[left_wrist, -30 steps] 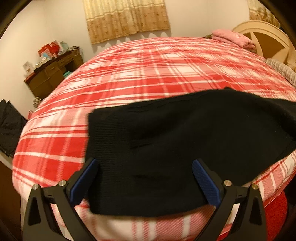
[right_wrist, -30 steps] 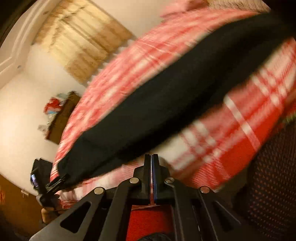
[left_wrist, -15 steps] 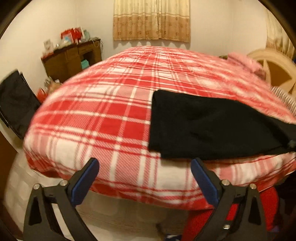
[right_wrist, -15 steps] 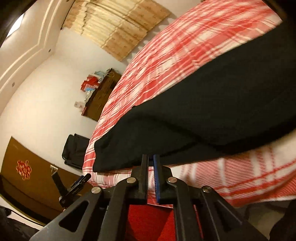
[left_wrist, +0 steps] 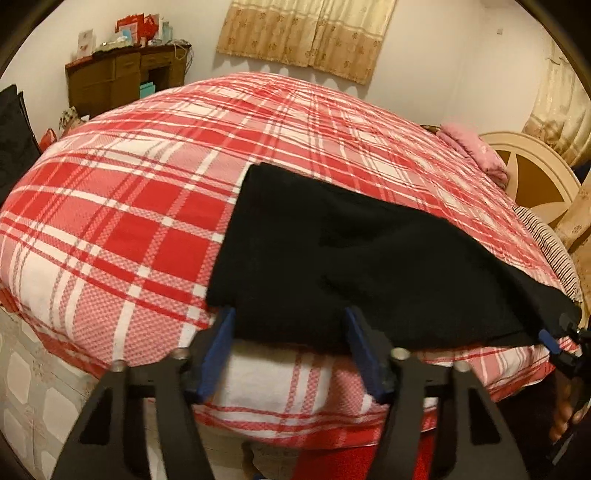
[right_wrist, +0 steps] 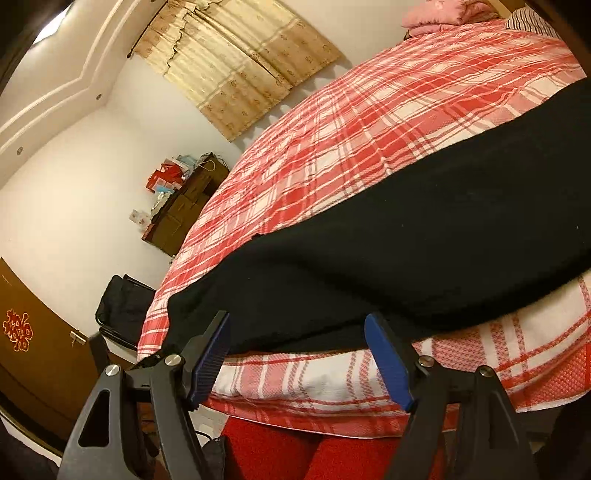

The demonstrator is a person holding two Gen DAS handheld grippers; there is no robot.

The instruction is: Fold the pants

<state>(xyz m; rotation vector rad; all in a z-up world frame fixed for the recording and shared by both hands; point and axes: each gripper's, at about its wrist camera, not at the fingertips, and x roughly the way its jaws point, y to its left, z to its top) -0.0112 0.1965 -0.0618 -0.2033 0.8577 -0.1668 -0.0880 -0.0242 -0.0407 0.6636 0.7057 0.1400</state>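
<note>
My left gripper [left_wrist: 290, 325] sits at the bottom of its frame with the blue pads [left_wrist: 216, 354] apart, having just narrowed; the near edge of the black pants [left_wrist: 369, 266] lies between their tips, but I cannot see the pads pressing on the cloth. The pants are spread flat along the near edge of the bed [left_wrist: 129, 206], on its red and white plaid cover, running from the centre of the frame to the lower right. There my right gripper [left_wrist: 554, 343] shows small at the far end of the pants.

In the right wrist view, my right gripper [right_wrist: 297, 332] has just been opening and stands spread wide, with the pants' folded edge [right_wrist: 406, 266] just above the tips and nothing pinched. A pink pillow [right_wrist: 436, 14] lies at the upper right.
</note>
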